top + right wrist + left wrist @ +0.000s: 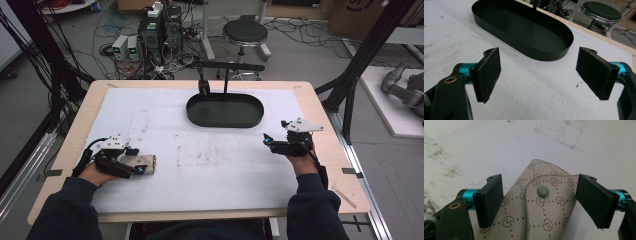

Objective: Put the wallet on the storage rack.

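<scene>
Pouch (541,207) lies near-left on the table (210,175), between the spread jaws of the left gripper (540,200). Right gripper (539,75) gapes empty near tray (524,27). Advise closing squarely across the pouch's width.

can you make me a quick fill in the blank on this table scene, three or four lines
1. The beige patterned pouch lies between the jaws of the ____ tool.
2. The oval tray at the far side of the table is ____ in colour.
3. The right tool has its jaws ____, with nothing between them.
4. The round button on the pouch is ____.

Missing words: left; black; open; green
</scene>
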### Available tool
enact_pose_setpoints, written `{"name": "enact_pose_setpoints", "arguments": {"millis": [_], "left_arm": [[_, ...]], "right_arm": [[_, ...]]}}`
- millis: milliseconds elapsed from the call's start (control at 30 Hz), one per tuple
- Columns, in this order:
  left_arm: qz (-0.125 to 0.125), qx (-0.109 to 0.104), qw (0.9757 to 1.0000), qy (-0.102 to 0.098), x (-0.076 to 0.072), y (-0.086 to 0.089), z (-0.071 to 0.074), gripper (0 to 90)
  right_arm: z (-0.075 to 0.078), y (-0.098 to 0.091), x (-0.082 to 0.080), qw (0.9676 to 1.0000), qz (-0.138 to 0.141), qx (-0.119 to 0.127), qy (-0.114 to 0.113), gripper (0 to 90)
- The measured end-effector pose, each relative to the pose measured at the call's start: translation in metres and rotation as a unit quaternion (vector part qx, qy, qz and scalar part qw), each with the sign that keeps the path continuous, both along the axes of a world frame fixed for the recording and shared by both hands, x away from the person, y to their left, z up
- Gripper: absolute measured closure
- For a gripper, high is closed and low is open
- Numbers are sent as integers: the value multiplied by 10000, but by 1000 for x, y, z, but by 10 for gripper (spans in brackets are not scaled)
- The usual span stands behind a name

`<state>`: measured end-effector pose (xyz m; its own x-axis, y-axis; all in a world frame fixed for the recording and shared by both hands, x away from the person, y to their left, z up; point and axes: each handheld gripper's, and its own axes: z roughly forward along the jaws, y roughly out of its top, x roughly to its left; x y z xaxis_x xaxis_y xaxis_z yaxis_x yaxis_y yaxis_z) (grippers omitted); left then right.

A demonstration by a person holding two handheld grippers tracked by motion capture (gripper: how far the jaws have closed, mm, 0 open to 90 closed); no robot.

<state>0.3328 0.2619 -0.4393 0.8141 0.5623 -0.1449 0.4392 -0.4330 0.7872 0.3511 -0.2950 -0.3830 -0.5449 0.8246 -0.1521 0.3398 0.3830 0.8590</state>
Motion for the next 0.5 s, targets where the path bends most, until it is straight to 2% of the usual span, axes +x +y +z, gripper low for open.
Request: {"name": "enact_pose_setpoints", "arguments": {"millis": [133,300,400,467,500], "left_arm": [[172,-36,9998,129,2,0,-1,248],[661,-134,9971,352,4,-2,0,293],[986,-186,9946,276,4,-5,2,353],[1134,-186,9933,102,4,-8,4,390],[1189,-259,9926,4,3,-8,6,471]], "right_arm": [[0,0,0,10000,-4,-5,-9,205],[0,0,0,10000,-20,-5,-7,204],[0,0,0,10000,-28,-6,-9,204],[0,0,0,10000,-27,-7,-7,205],[0,0,0,10000,-30,-13,-11,205]]}}
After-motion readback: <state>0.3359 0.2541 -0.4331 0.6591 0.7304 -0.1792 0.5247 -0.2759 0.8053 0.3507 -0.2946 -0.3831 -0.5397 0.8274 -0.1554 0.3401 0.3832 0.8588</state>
